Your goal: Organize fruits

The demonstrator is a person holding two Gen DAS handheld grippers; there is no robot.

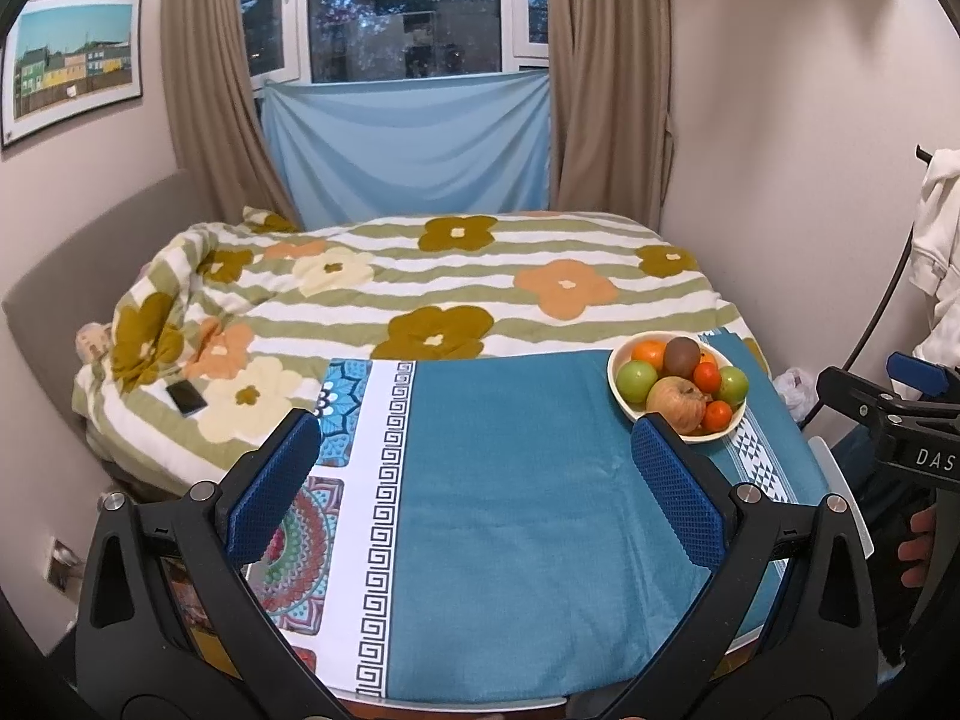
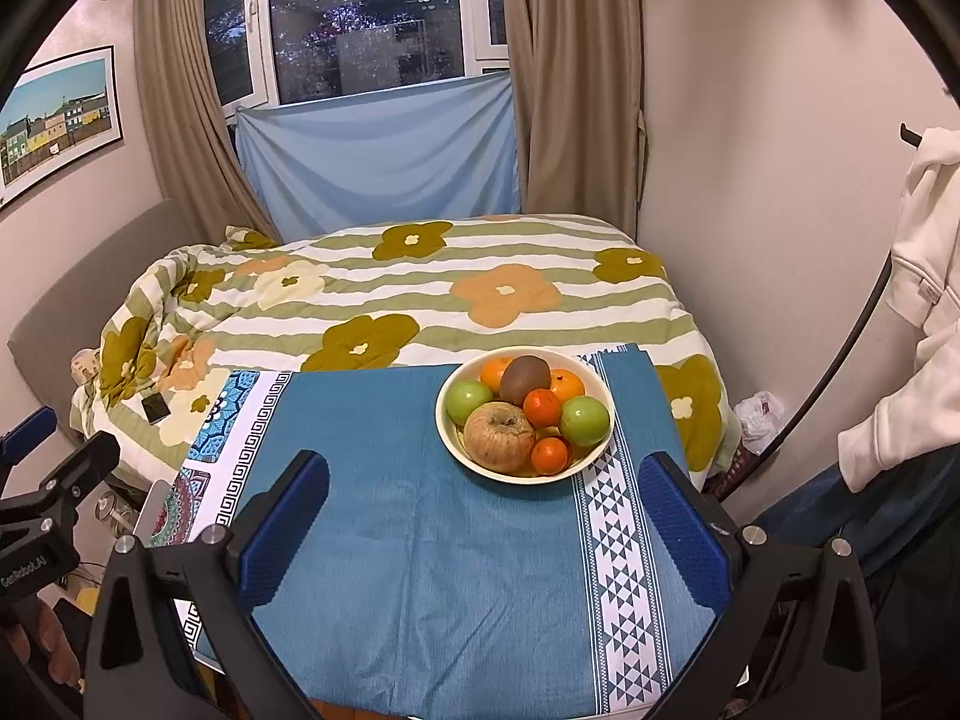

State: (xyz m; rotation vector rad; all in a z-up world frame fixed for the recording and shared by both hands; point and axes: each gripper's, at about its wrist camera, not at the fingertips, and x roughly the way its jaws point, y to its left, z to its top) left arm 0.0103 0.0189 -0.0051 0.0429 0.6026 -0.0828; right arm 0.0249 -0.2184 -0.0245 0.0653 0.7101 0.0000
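Note:
A cream bowl (image 2: 456, 447) full of fruit stands at the far right of a table under a teal cloth (image 2: 420, 570). It holds a brown kiwi (image 2: 524, 378) on top, two green apples (image 2: 468, 401), a large russet apple (image 2: 498, 437) and several oranges (image 2: 542, 407). The bowl also shows in the left wrist view (image 1: 621, 399). My left gripper (image 1: 474, 426) is open and empty over the cloth, left of the bowl. My right gripper (image 2: 485, 468) is open and empty, just short of the bowl.
A bed with a flowered quilt (image 1: 450, 288) lies behind the table, with a black phone (image 1: 186, 398) on its left part. A wall is close on the right. A white garment (image 2: 927, 300) hangs at the right edge.

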